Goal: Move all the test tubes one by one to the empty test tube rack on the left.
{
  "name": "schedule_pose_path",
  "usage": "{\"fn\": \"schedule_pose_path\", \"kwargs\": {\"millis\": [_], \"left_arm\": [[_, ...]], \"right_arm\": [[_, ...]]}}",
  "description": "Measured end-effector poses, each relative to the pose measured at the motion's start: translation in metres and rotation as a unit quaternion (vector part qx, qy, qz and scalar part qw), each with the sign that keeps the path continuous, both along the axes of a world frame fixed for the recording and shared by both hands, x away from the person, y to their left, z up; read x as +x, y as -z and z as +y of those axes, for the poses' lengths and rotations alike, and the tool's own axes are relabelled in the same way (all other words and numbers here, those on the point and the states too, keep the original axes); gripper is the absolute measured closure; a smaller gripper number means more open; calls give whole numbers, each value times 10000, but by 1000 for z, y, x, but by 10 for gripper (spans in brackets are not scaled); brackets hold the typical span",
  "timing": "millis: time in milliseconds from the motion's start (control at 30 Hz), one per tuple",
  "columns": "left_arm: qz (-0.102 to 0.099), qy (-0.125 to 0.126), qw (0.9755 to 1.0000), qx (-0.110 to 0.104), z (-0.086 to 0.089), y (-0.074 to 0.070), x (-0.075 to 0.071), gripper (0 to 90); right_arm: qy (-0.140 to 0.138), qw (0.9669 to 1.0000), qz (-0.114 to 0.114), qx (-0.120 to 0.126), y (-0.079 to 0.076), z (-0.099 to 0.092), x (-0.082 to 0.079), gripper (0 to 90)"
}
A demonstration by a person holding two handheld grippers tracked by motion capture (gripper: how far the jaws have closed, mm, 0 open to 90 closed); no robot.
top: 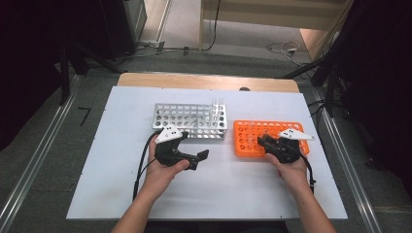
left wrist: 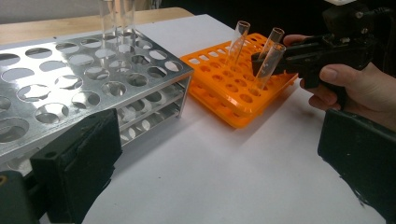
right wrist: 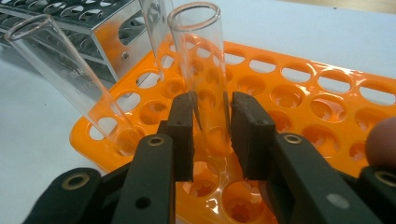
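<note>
My right gripper is shut on a clear glass test tube that stands in a hole of the orange rack. Two more empty tubes, one leaning left and one behind, stand in the same rack. From the left gripper view the held tube leans in the right gripper's jaws. My left gripper is open with nothing between its jaws, resting on the table in front of the metal rack. From above, the left gripper and the right gripper lie side by side.
The silver metal rack holds a couple of clear tubes at its far right corner. The orange rack sits to its right on the white table top. Dark stands and cables surround the table.
</note>
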State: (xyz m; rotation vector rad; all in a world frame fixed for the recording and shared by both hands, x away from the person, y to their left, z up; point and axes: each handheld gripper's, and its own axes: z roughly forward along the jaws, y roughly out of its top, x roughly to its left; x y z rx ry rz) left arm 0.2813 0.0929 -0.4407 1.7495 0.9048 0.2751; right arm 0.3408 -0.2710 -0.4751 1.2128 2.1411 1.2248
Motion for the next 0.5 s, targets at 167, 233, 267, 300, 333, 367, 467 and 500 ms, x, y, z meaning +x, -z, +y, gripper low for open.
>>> {"fn": "schedule_pose_path", "kwargs": {"millis": [167, 233, 267, 300, 333, 367, 467, 500], "left_arm": [[-1, 4, 10000, -12, 0, 0, 0, 0], [5, 5, 10000, -25, 0, 0, 0, 0], [5, 2, 10000, -24, 0, 0, 0, 0], [6, -3, 10000, -24, 0, 0, 0, 0], [8, -9, 10000, -25, 1, 0, 0, 0], [-16, -23, 10000, -36, 1, 0, 0, 0], [-30, -61, 10000, -66, 1, 0, 0, 0], [-26, -71, 9999, -71, 2, 0, 0, 0]], "right_arm": [[104, 9998, -146, -132, 1, 4, -2, 703], [126, 9996, -178, -184, 1, 4, -2, 723], [144, 9995, -193, -201, 1, 4, -2, 732], [162, 9994, -207, -216, 1, 4, -2, 736], [170, 9995, -194, -194, 1, 4, -2, 737], [186, 9995, -181, -174, 1, 3, -2, 739], [182, 9996, -160, -137, 1, 3, -1, 740], [176, 9996, -160, -145, 1, 3, -1, 741]]}}
